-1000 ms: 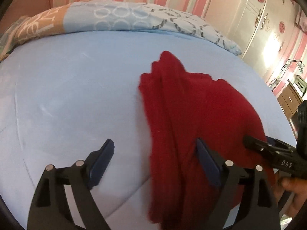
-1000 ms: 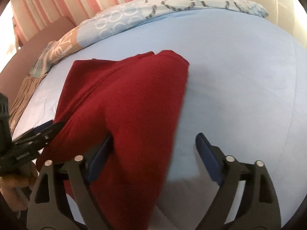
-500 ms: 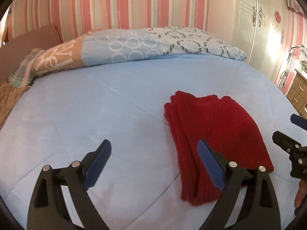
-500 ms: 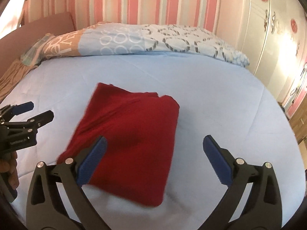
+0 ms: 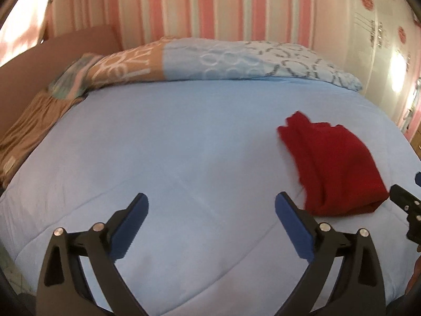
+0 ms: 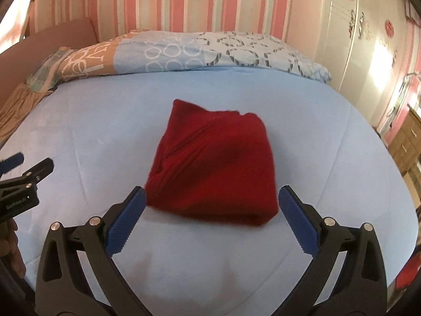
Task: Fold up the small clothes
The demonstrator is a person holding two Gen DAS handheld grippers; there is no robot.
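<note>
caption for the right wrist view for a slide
Folded red garment lies on the blue bed, right gripper open and empty.

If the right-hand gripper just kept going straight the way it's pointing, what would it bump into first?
Most likely the folded red garment, which lies dead ahead between the open right gripper's fingers on the blue bedspread. Depth is hard to judge.

Pink-striped wall (image 6: pixel 163 2), white wardrobe (image 6: pixel 350 34)
</note>
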